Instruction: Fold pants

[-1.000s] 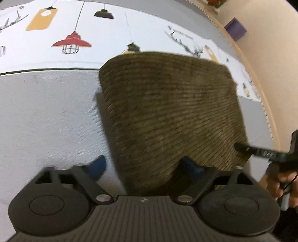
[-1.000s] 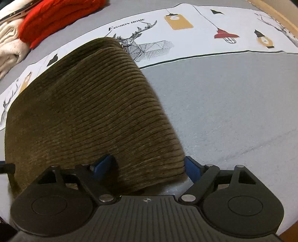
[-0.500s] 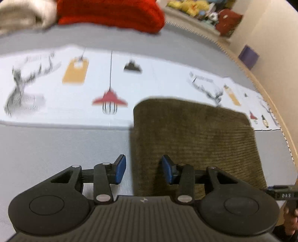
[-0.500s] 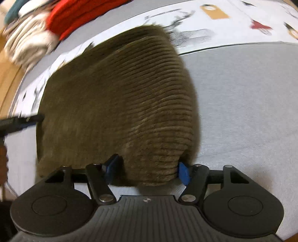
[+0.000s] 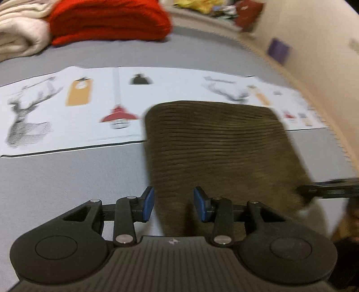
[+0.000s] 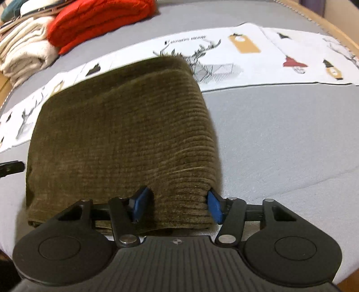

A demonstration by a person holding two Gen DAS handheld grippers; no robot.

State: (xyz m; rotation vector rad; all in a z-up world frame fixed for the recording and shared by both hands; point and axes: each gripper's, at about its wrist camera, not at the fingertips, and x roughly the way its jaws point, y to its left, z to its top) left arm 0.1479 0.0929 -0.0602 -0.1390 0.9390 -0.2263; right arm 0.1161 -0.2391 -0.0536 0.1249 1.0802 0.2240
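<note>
The folded pants (image 6: 121,139), olive-brown corduroy, lay flat on the grey surface (image 6: 280,139), their far end over a white printed cloth (image 6: 258,56). The right gripper (image 6: 176,205) had its blue fingers (image 6: 214,207) straddling the near right corner of the bundle; they had just been closing, the right one touching the side fold, the left one over the top fabric, yet I could not tell whether they actually pinched it. The left gripper (image 5: 174,204) hung above the pants (image 5: 219,152), its fingers (image 5: 148,203) half parted and released, nothing gripped; they too had just been closing. The bundle's left edge ran just inside the left finger, so most of the fabric stretched ahead and to the right of that pair. Left of those fingers the grey surface lay bare up to the printed cloth (image 5: 67,107). Beyond the cloth, well apart from both pairs of fingers, sat a red sweater (image 5: 107,20) beside cream knitwear (image 5: 20,36). The surface's wooden rim (image 6: 332,27) curved along the far right.
</note>
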